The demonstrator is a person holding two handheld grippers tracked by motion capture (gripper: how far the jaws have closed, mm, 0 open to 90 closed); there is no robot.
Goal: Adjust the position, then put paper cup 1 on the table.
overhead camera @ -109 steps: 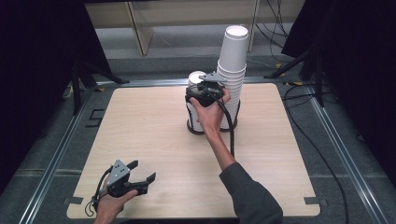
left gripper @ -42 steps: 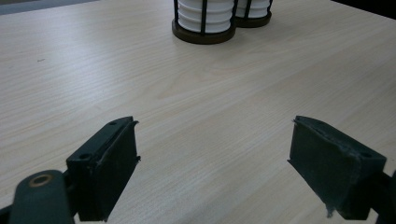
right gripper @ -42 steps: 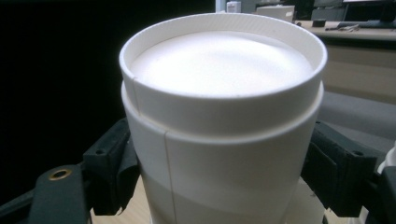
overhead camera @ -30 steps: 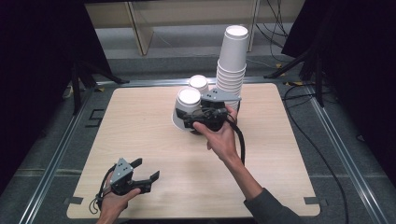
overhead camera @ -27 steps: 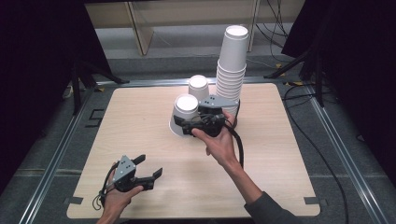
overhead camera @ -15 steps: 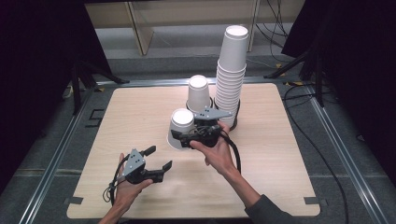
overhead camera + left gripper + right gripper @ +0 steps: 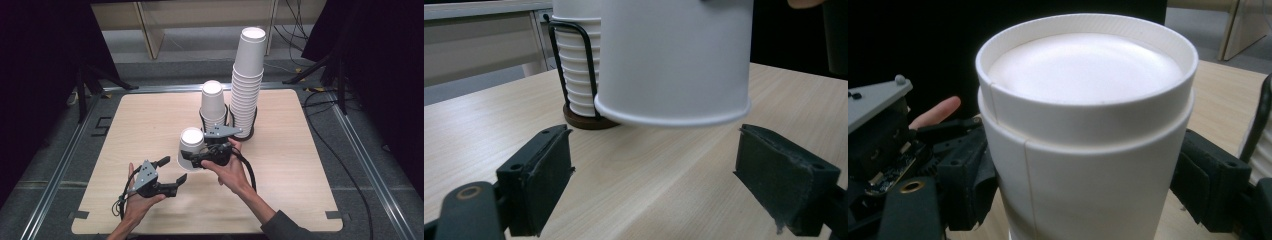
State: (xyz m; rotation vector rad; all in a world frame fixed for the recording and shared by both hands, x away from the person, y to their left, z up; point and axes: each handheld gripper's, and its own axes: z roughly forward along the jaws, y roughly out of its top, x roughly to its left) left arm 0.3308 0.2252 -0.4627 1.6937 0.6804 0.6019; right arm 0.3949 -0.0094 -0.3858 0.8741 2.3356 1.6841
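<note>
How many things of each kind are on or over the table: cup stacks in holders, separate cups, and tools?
Cup stacks in wire holders: 2, the tall stack and the short stack
Separate cups: 1, the upside-down cup in the right tool
Tools: 2, right tool and left tool
Total: 5

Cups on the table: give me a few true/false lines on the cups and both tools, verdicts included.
1. The right tool grips an upside-down cup. True.
2. The left tool is shut on that cup. False: its jaws are open, with the cup's rim ahead of them in the left gripper view.
3. The tall stack stands in a wire holder. True.
4. The held cup rests flat on the table. False: in the left gripper view its rim hangs above the wood.
5. The short stack is taller than the tall stack. False: it is much lower.
</note>
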